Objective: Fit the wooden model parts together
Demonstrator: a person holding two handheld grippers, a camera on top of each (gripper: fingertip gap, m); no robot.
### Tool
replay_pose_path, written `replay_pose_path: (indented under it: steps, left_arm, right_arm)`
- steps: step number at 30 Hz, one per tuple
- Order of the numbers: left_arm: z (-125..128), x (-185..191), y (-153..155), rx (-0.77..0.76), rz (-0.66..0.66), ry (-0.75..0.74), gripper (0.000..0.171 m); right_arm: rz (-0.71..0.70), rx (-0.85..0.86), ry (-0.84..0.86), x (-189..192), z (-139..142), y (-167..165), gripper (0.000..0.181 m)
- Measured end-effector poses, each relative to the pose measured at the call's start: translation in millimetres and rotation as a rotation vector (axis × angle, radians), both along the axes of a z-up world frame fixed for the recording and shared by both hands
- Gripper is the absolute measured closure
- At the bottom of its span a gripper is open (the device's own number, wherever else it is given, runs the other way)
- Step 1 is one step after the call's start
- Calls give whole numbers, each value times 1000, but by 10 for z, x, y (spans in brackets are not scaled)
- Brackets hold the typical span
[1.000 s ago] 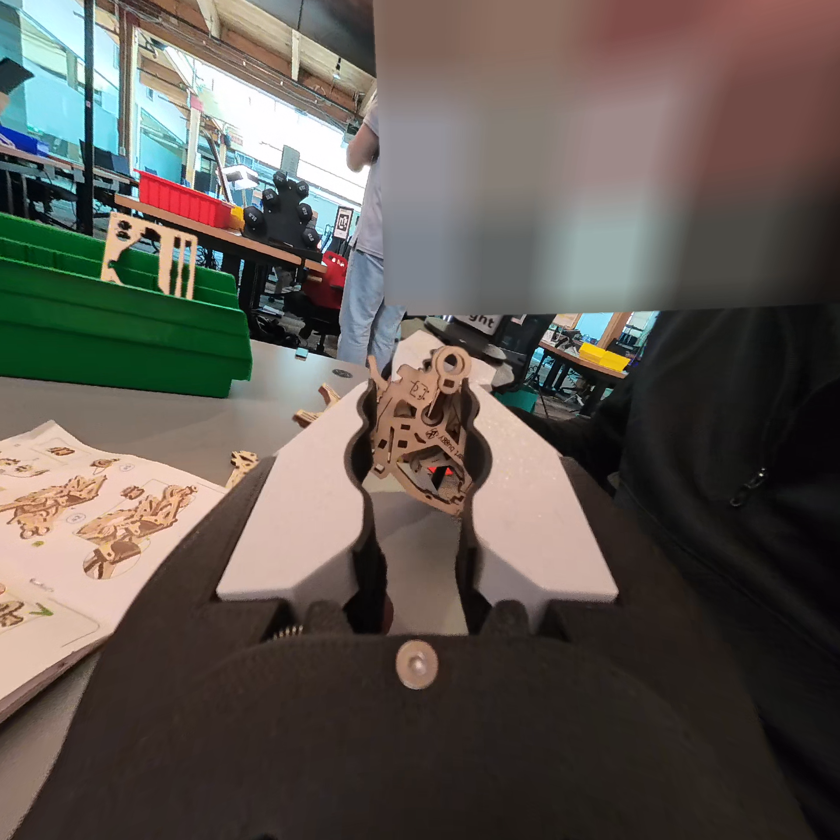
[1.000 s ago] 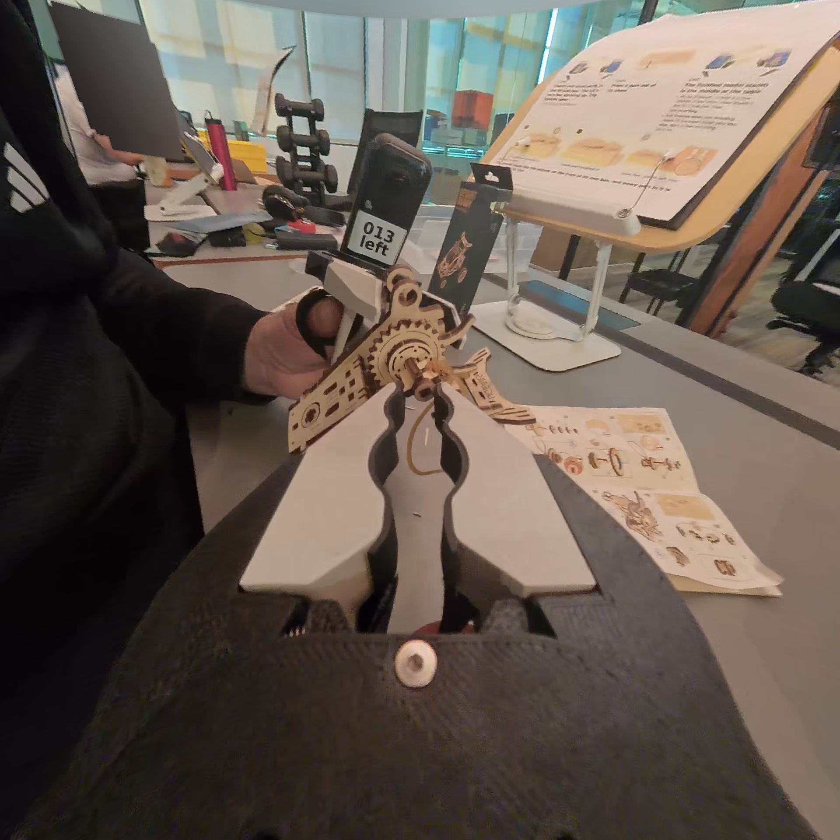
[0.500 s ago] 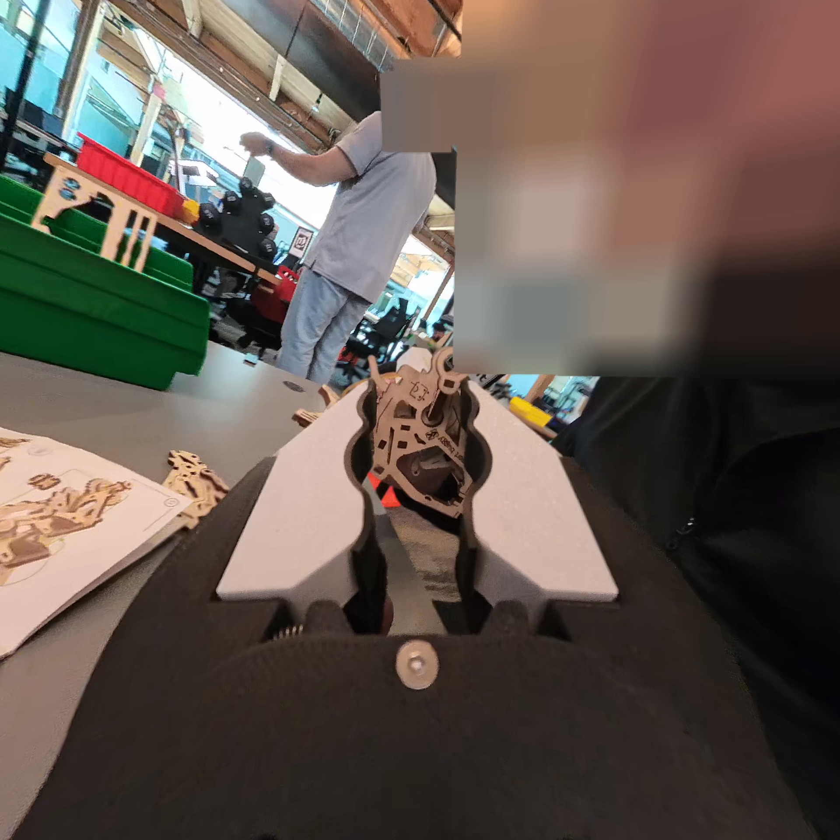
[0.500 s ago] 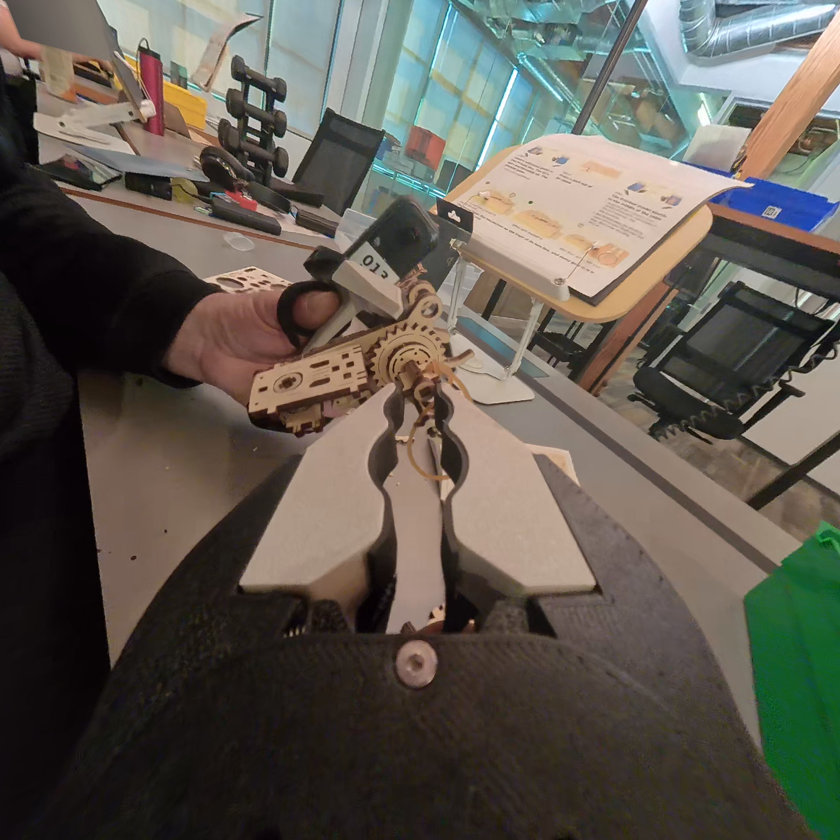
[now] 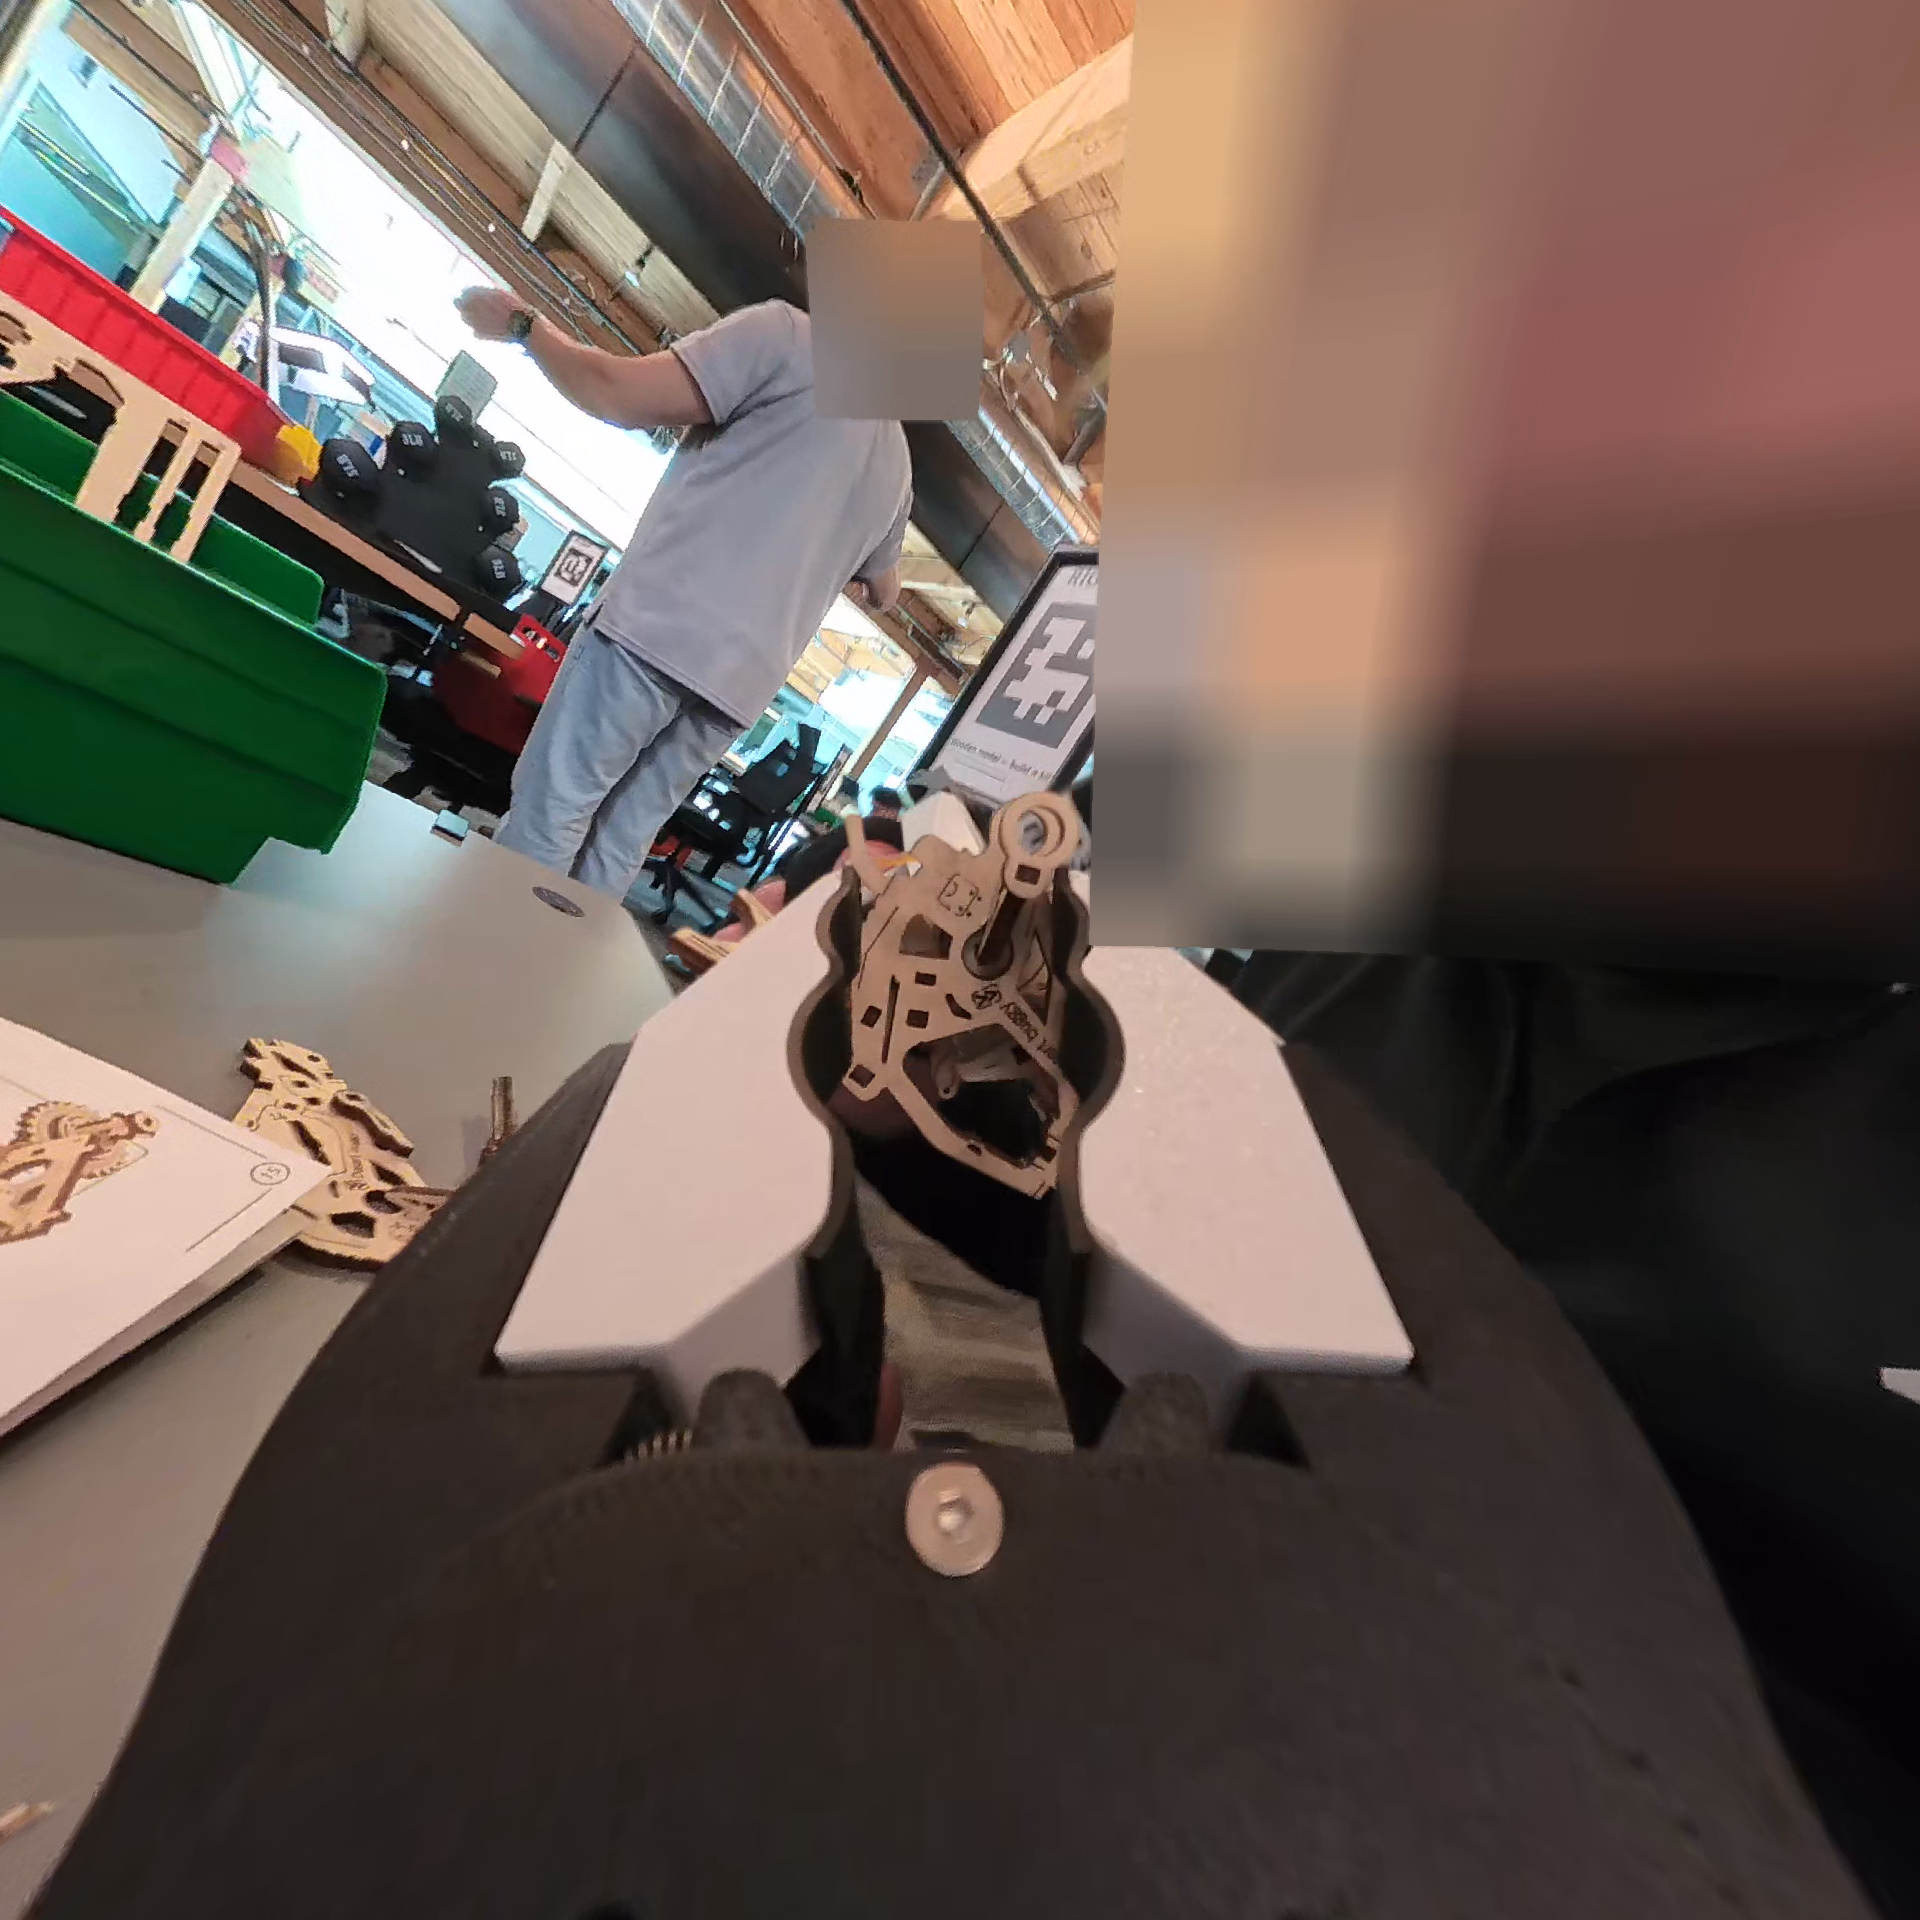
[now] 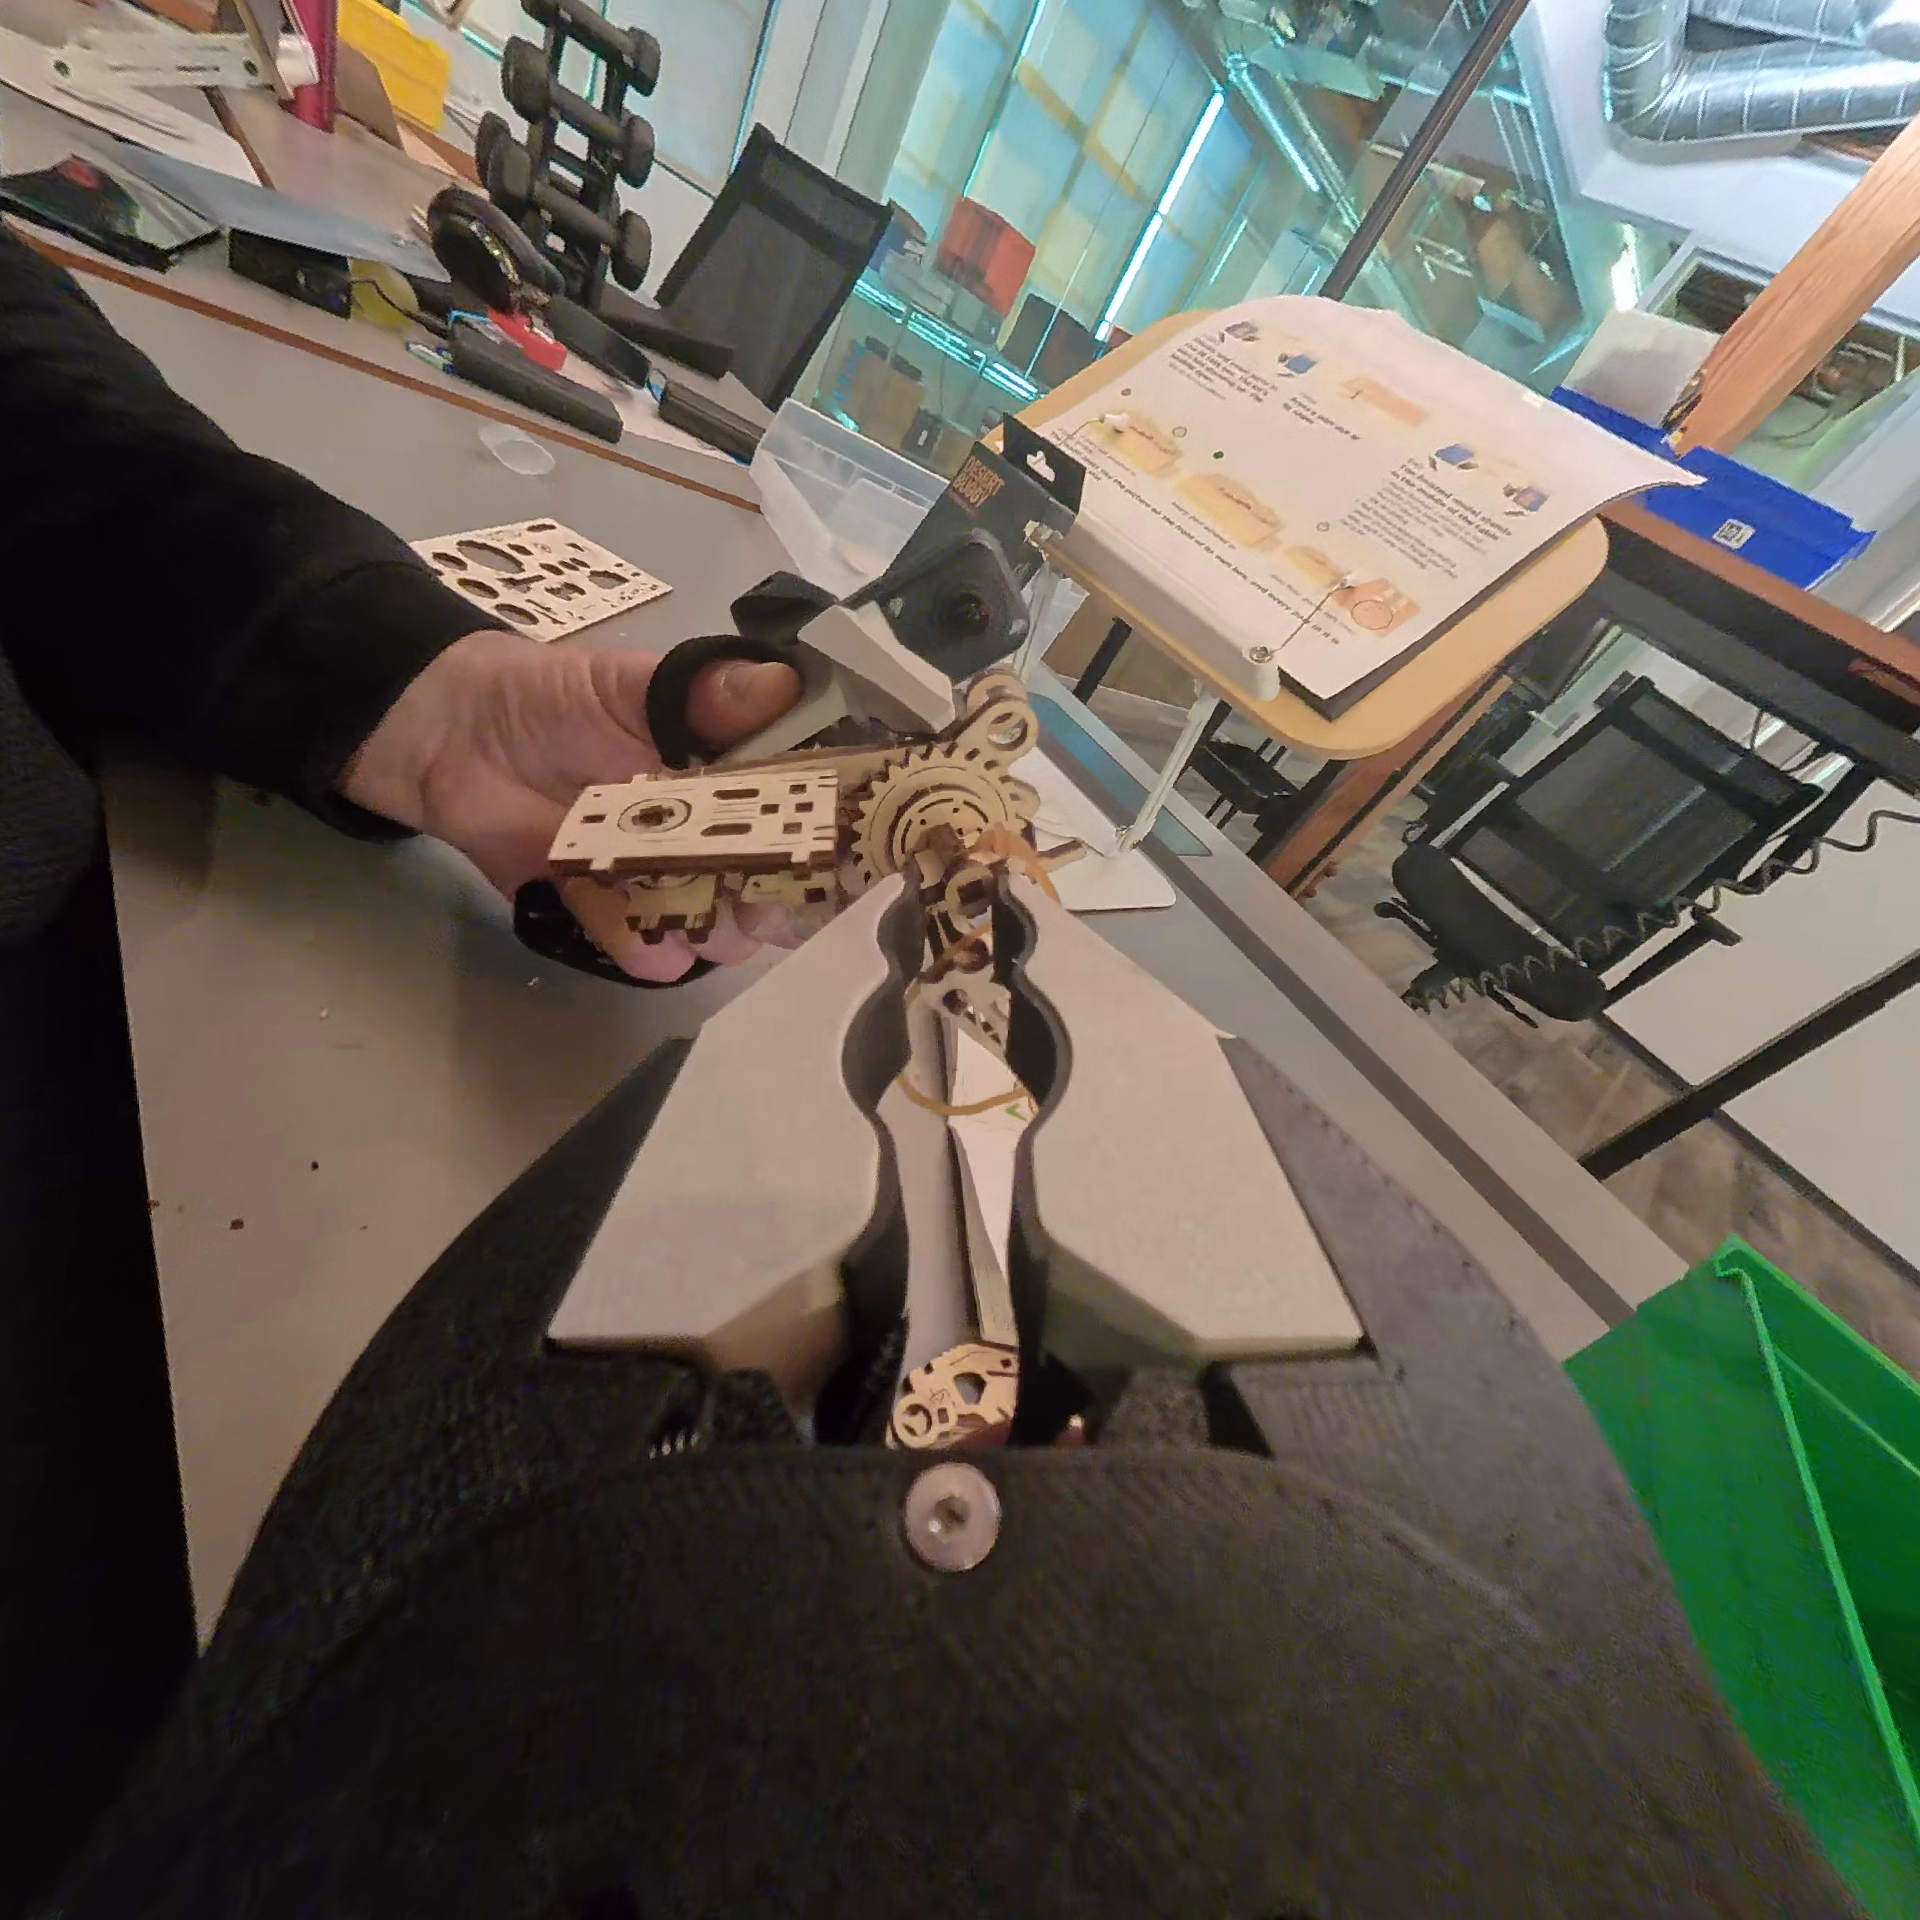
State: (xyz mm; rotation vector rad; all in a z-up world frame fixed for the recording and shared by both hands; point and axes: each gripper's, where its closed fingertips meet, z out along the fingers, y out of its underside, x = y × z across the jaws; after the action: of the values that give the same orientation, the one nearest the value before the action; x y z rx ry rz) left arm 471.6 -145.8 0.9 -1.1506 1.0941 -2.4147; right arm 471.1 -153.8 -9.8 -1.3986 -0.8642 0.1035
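The wooden model (image 6: 696,842), a flat pierced body with a gear (image 6: 935,810), is held above the grey table (image 6: 312,1039). My left gripper (image 5: 956,894) is shut on the model (image 5: 961,1008), which I see edge-on between its white fingers. In the right wrist view the left gripper (image 6: 883,665) sits in a hand behind the model. My right gripper (image 6: 961,904) is shut on a small wooden axle piece (image 6: 961,883) at the gear's hub. A rubber band (image 6: 956,1101) hangs from that piece between my fingers.
An instruction sheet (image 5: 104,1174) and a loose wooden part (image 5: 332,1153) lie on the table at left. A green bin (image 5: 156,665) stands behind them and also shows in the right wrist view (image 6: 1766,1507). A manual on a stand (image 6: 1330,468), a punched wooden sheet (image 6: 540,577), and a standing person (image 5: 727,582) are farther off. Both grippers' tips are close together, under 4 cm apart.
Both grippers have rolled and tipped upward together. The model has swung from steeply tilted to lying level in the right wrist view. Both grips held.
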Motion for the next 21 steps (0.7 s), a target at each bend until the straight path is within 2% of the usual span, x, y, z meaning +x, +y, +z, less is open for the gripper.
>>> replay_pose_path:
  steps: [7,11,21]
  left_arm:
    - [-7,2,-104,288,95,-30,138]
    - [28,-17,-138,407,136,-54,138]
    - [148,-48,-207,516,184,-129,137]
  right_arm:
    - [59,-100,119,-21,-119,-16,172]
    - [99,-118,184,-38,-82,-41,172]
    - [211,-166,339,-106,-4,-89,172]
